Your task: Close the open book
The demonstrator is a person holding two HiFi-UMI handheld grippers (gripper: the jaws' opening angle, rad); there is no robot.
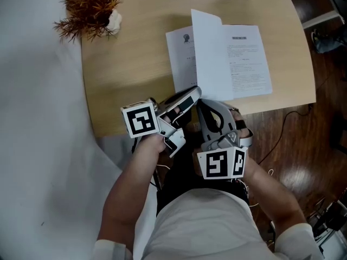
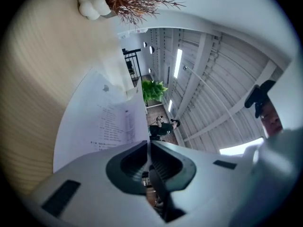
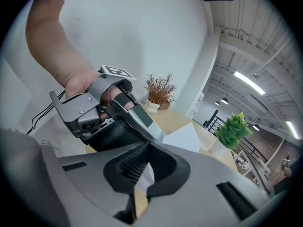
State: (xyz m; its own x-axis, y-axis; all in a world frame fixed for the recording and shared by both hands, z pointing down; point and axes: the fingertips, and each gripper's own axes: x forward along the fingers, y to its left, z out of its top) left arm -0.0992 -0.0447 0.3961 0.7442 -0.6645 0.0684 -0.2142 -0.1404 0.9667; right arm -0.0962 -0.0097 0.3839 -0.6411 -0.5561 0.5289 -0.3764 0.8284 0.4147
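Note:
The open book (image 1: 246, 58) lies on the wooden table (image 1: 130, 58) with white printed pages. One page (image 1: 209, 53) stands lifted from the spread. My left gripper (image 1: 195, 92) is shut on that page's lower left corner; in the left gripper view the page (image 2: 104, 122) runs up from the closed jaw seam (image 2: 147, 143). My right gripper (image 1: 205, 103) is close beside it at the page's bottom edge. It is shut (image 3: 149, 145) with a strip of white paper in the seam, and the page (image 3: 182, 136) rises beyond it.
A dried brown plant (image 1: 89, 7) in a white pot stands at the table's far left corner. A green potted plant (image 3: 232, 131) is at the far edge beyond the book. The table's near edge runs just under both grippers, with dark floor and cables to the right.

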